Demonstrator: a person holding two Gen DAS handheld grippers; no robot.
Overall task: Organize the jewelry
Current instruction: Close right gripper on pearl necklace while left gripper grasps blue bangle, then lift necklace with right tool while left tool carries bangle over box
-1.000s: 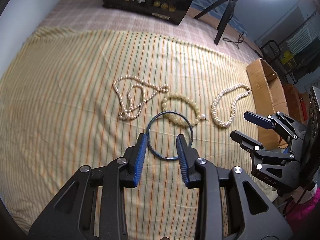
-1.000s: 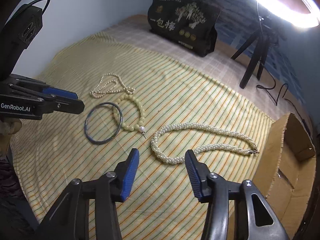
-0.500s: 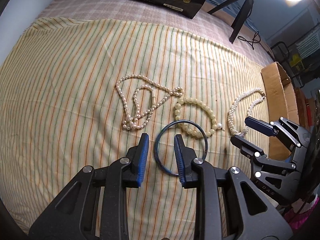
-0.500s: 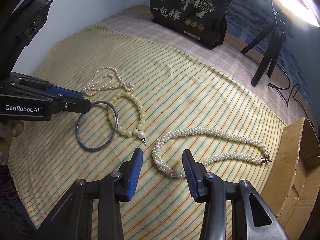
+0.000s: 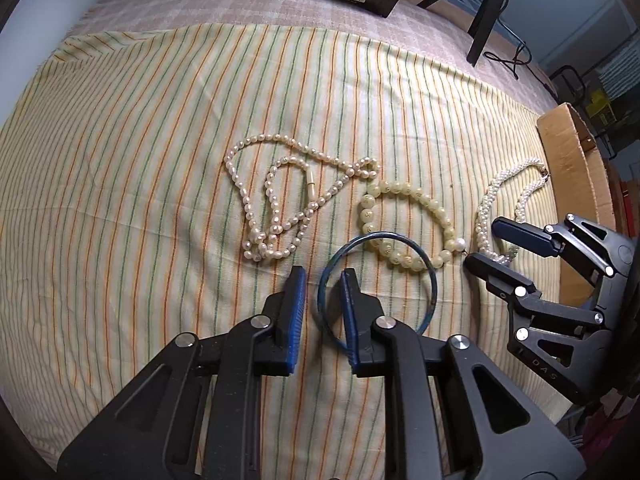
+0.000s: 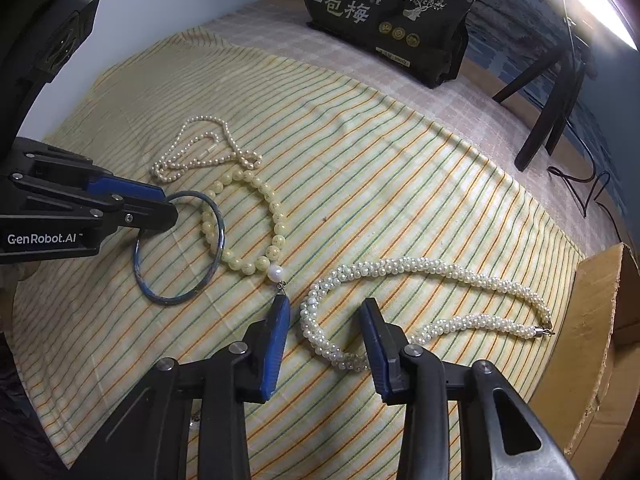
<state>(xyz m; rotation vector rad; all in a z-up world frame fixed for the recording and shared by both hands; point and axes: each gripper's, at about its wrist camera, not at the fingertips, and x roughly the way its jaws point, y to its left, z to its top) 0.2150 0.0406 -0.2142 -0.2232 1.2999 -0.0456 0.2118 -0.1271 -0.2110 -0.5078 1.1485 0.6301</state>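
The left gripper [image 5: 322, 304] straddles the near-left rim of the bangle [image 5: 431, 276], one finger inside the ring and one outside it. Ahead and to its left lies the thin pearl necklace [image 5: 256, 216]; ahead and to its right lies the beaded bracelet [image 5: 436, 212], whose near beads sit inside the bangle. All rest on the striped cloth [image 5: 140, 160].

The right gripper [image 6: 325, 334] straddles the near bend of the braided pearl necklace [image 6: 440, 270], which runs off to its right toward the cardboard box [image 6: 596, 320]. Far ahead stands the bag [image 6: 392, 12], with the tripod [image 6: 556, 100] to its right.
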